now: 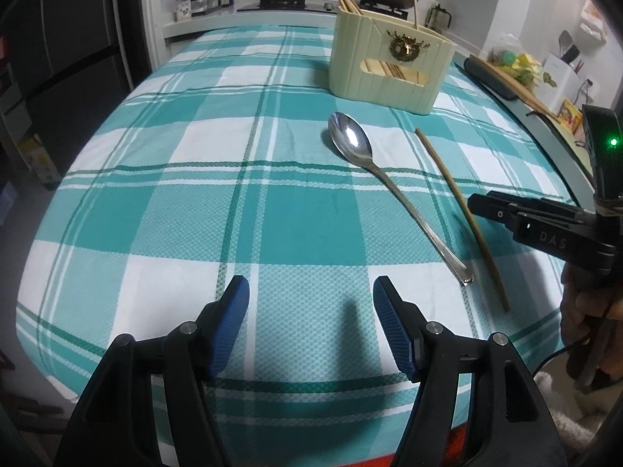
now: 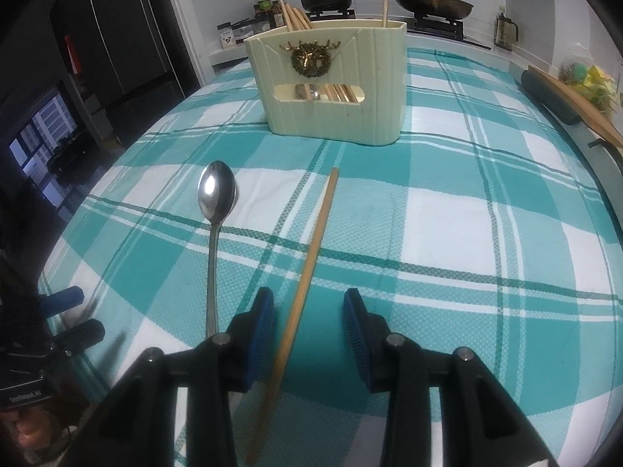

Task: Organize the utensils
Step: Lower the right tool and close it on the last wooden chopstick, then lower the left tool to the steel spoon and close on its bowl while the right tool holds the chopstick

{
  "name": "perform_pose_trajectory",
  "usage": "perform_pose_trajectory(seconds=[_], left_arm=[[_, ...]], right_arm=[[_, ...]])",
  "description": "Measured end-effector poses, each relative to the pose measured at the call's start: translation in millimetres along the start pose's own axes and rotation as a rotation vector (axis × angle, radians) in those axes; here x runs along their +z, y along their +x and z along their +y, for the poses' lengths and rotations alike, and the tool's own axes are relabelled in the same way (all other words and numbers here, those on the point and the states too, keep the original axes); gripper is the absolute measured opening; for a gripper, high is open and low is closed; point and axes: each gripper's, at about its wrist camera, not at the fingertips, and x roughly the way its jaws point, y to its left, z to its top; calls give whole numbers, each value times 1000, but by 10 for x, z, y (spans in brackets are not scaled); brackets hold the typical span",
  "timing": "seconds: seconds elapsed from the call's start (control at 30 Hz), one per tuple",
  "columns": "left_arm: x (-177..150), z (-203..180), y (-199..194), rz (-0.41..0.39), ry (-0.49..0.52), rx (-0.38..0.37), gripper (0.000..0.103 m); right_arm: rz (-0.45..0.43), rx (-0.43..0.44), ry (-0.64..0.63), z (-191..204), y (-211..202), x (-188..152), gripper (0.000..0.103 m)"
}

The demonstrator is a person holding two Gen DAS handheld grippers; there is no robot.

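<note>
I see a table with a cloth [image 1: 202, 210] of teal and white squares. On it lies a shiny metal spoon [image 1: 373, 179]. Its bowl faces up and a bright spot of light sits in it. Its handle is long and thin and comes toward me, with a small flat end. Just beside the spoon lies one wooden chopstick [image 1: 459, 214], light brown, thin and straight, flat on the cloth. The two lie close but do not touch. Farther back stands a cream holder [image 1: 385, 66] with ribbed sides, a gold deer head on the front and a long slot below it. More wooden chopsticks stand up in it, and through the slot in the right view I can see sticks and something silver. My left gripper [image 1: 311, 303] hangs over the bare cloth, near the edge of the table. Its blue pads [image 1: 389, 327] are spread wide with nothing between them. My right gripper [image 2: 307, 319] is low over the single chopstick. The chopstick runs between its blue pads [image 2: 261, 334], close to the left one, but I see a gap on each side, so the pads stand apart and do not pinch it. The spoon handle lies just left of that gripper.
</note>
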Motion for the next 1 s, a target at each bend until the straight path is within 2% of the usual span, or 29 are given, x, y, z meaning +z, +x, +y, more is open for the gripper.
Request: perform_pose_trajectory(seconds=[0.23, 0.27, 0.33, 0.4, 0.43, 0.6, 0.83, 0.9, 1.0], left_arm=[[40, -114, 7, -8, 21, 8, 68], [47, -121, 10, -7, 22, 12, 68], [63, -125, 18, -7, 22, 24, 68], [93, -134, 20, -10, 21, 35, 69], [109, -144, 22, -11, 20, 36, 69], [318, -293, 56, -25, 25, 1, 74], [627, -751, 335, -46, 76, -44, 75], [658, -845, 455, -38, 89, -37, 75], [630, -933, 616, -21, 132, 21, 75]], right_arm=[[48, -17, -42, 72, 146, -59, 35], [42, -27, -60, 94, 139, -65, 32], [41, -65, -83, 106, 135, -70, 17], [37, -80, -51, 33, 118, -69, 6], [37, -88, -29, -14, 107, -70, 5], [19, -129, 50, -177, 27, -132, 5], [14, -182, 112, -361, -76, -244, 5], [12, -195, 115, -392, -107, -285, 5], [12, -209, 120, -434, -151, -331, 5]])
